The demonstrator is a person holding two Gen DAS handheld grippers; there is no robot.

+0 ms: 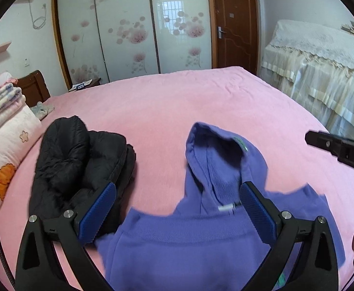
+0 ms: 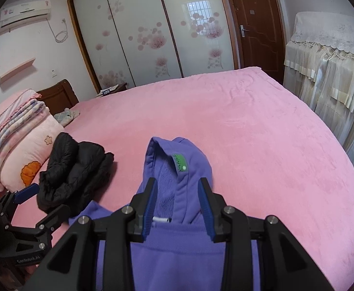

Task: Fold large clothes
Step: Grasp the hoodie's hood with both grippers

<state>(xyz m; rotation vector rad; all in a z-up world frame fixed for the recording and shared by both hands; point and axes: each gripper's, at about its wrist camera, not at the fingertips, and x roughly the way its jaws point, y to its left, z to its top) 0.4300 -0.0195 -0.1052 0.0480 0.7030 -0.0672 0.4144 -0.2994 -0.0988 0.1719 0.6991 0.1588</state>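
The left gripper (image 1: 177,214) and the right gripper (image 2: 178,208) both hover with fingers apart over the purple hoodie (image 2: 177,254), which lies on the pink bed (image 2: 249,133), hood pointing away. Left of it sits a folded black jacket (image 1: 79,167).
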